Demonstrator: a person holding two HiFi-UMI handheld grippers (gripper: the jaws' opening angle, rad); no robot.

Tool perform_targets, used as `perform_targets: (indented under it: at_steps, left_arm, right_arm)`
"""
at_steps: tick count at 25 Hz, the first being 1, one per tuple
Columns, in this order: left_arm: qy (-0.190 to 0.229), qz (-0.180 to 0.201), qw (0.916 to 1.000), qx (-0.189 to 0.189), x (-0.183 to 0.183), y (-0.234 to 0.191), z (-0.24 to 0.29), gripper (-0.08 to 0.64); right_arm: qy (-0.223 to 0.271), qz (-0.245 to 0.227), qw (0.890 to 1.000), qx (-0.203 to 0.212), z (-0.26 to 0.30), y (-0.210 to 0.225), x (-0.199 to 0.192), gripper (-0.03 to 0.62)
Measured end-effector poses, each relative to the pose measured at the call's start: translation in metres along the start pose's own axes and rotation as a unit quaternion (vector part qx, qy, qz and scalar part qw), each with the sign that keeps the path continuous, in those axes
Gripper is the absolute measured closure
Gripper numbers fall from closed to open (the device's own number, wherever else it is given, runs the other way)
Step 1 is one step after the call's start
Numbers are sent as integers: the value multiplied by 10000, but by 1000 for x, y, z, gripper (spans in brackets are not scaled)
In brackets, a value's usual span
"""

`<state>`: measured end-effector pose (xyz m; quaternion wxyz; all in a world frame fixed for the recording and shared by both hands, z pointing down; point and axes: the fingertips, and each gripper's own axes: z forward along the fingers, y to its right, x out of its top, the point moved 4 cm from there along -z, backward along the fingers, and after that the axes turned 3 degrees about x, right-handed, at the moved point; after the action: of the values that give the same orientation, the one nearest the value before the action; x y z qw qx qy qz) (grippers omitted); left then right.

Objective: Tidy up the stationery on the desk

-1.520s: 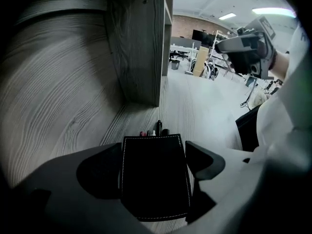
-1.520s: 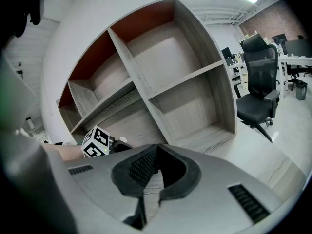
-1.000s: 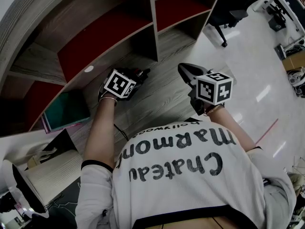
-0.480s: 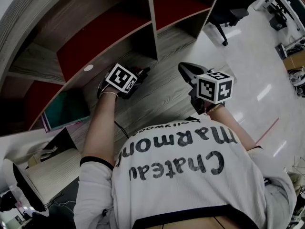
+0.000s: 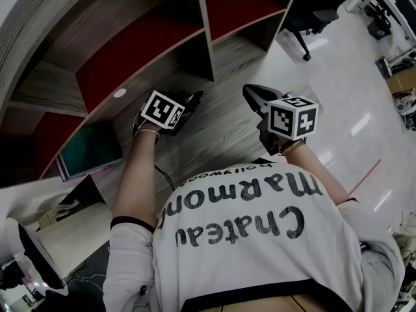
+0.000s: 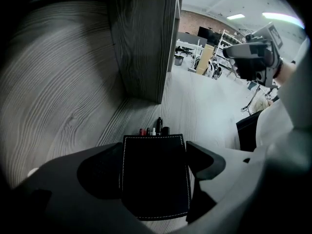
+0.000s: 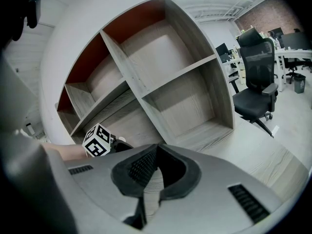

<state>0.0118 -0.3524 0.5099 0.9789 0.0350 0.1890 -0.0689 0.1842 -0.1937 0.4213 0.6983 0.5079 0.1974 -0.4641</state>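
- Nearer the shelf unit (image 5: 205, 31) by a touch: that is all the left gripper (image 5: 187, 103) has shifted in the last second. Beside it, the right gripper (image 5: 255, 98) hasn't budged.
- Left jaws are clamped on the black pen holder (image 6: 155, 174), pens (image 6: 154, 130) poking out, near the desk's (image 5: 224, 125) back edge, just before the upright divider (image 6: 144, 43).
- Right jaws are pressed together on nothing.
- Tipping the holder further could spill the pens, I reckon; pushing on could knock the divider.

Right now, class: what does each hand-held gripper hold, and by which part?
The left hand-held gripper clamps the black stitched leather pen holder by its two sides; the right hand-held gripper holds nothing.
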Motion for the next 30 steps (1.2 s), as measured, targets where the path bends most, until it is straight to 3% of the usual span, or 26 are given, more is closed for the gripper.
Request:
perform_targets:
  at_steps: [10,19,24,30]
  left_arm:
    - [384,-461,9982,9,-2,-5,-12,169]
    - [1307,-1054,9856,203,-12,-10,-33,169]
    - [1832,-1041,9762,521,-21,-10,-37,169]
    - [2165,-1010,9685,702,-26,-3,-41,169]
  right_arm:
    - [-37,6,10000,21,-1,-2,0,575]
    - [-68,112,9999,81,0,-4,-4,575]
    - [-116,80,9998,122,4,-9,-4,575]
    - [-172,9,9997,149,5,-15,-5,575]
